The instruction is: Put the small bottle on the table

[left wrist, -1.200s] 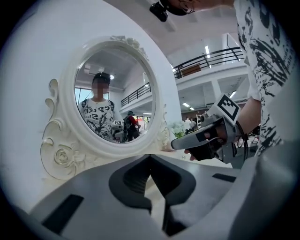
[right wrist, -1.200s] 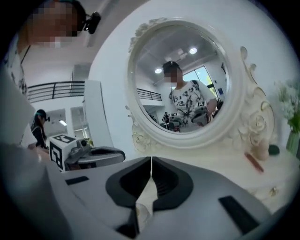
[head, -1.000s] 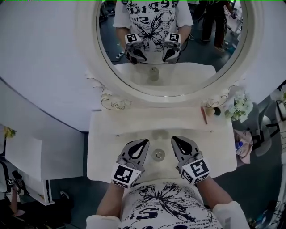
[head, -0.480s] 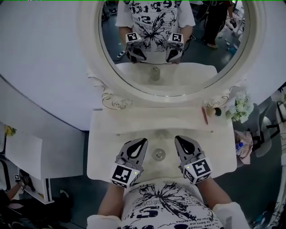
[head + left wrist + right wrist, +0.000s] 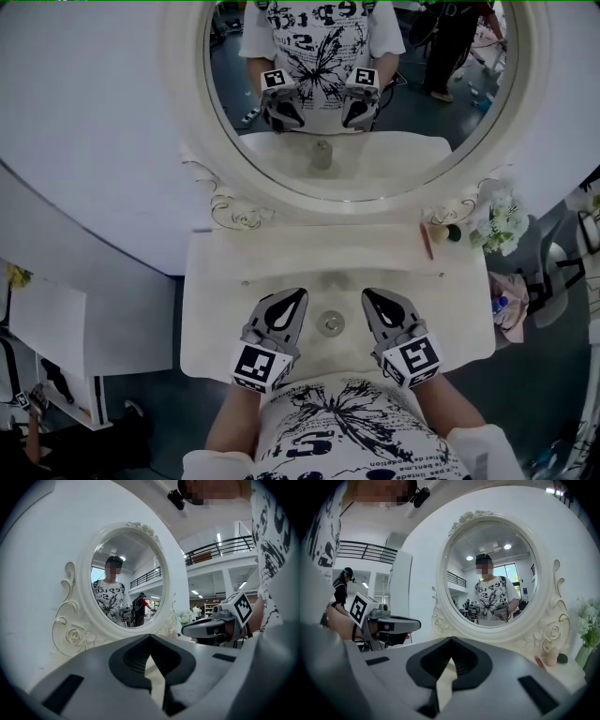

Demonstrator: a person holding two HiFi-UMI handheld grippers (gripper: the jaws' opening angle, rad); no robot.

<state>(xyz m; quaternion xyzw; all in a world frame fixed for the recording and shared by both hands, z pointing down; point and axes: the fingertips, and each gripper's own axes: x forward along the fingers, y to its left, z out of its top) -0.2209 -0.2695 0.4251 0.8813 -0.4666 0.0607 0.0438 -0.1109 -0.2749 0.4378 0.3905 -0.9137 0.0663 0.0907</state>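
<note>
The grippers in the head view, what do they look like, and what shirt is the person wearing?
The left gripper and right gripper look alike: grey, pointed jaws with a black teardrop-shaped patch on top. Each carries a marker cube, white with black squares. The person wears a white short-sleeved shirt printed with a black butterfly and lettering.
</note>
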